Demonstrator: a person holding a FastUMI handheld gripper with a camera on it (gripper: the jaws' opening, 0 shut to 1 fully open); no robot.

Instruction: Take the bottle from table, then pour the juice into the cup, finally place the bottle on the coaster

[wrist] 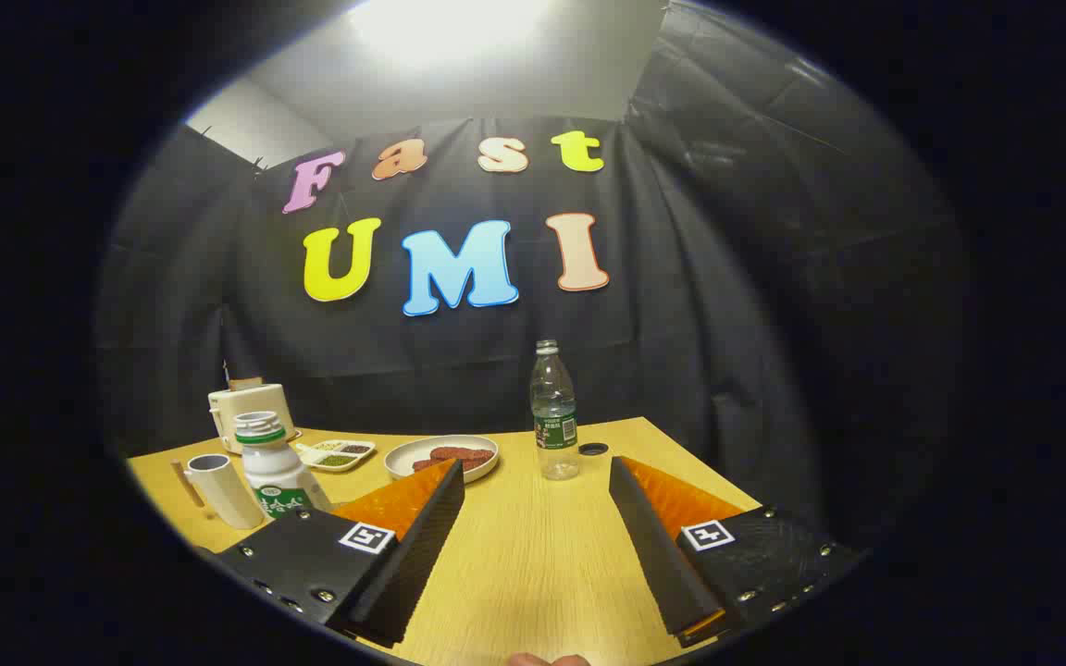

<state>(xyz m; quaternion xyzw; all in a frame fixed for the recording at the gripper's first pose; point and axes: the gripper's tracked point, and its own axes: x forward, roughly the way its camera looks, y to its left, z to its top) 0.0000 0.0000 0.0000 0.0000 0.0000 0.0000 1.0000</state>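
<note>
Gripper (538, 481) spread wide, holding nothing; clear bottle (554, 412) stands upright on the worktop (533, 555) just beyond the fingers, dead ahead between them, long axis vertical.

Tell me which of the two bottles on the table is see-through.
The tall clear bottle, standing beyond the open gripper near the plate. The other, a squat white bottle with no cap, stands beside the cup.
</note>
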